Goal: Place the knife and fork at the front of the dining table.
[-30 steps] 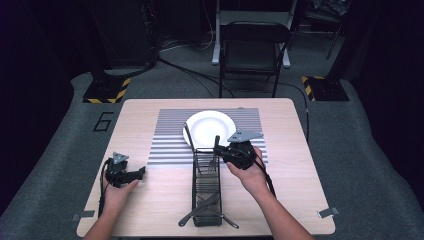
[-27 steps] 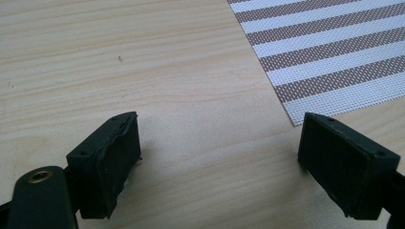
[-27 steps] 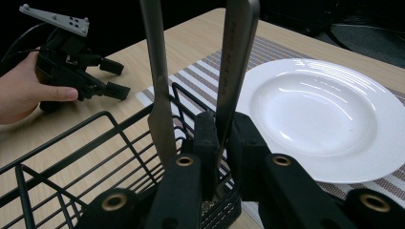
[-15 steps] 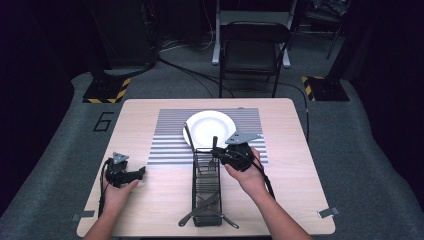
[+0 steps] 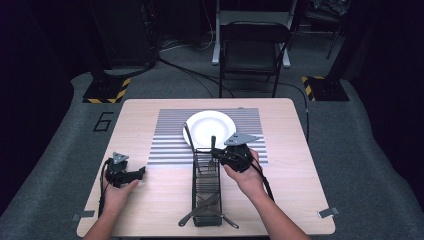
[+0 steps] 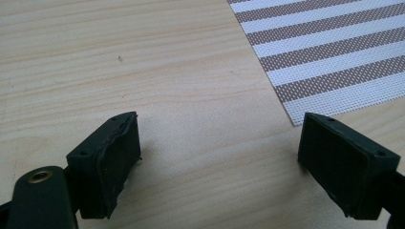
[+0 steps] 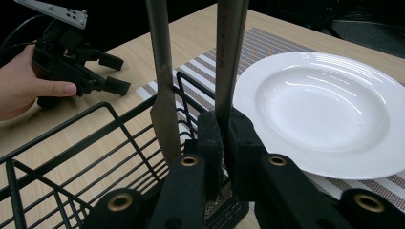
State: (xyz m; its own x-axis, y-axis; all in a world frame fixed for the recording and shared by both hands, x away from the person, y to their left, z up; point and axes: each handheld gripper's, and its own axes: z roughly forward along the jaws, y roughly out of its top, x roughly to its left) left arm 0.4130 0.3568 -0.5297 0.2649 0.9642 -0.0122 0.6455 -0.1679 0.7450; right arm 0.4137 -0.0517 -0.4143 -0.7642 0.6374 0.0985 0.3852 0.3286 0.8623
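Observation:
A black wire basket (image 5: 194, 180) lies lengthwise on the table, its far end on a striped placemat (image 5: 170, 137). My right gripper (image 5: 216, 154) is at that far end, shut on the flat metal handle of a utensil (image 7: 229, 62) that stands upright out of the basket (image 7: 71, 126). The right gripper view shows the jaws (image 7: 223, 129) pressed together on it. A second metal utensil (image 7: 162, 95), shaped like a knife, leans just left of it. My left gripper (image 5: 141, 172) rests on the bare wood at the left, open (image 6: 219, 152), with nothing between its pads.
A white deep plate (image 5: 220, 125) sits on the placemat just beyond the basket, right of my right gripper (image 7: 325, 105). More cutlery (image 5: 200, 212) lies at the basket's near end. The placemat corner (image 6: 329, 52) is ahead of the left gripper. A chair (image 5: 252, 50) stands behind the table.

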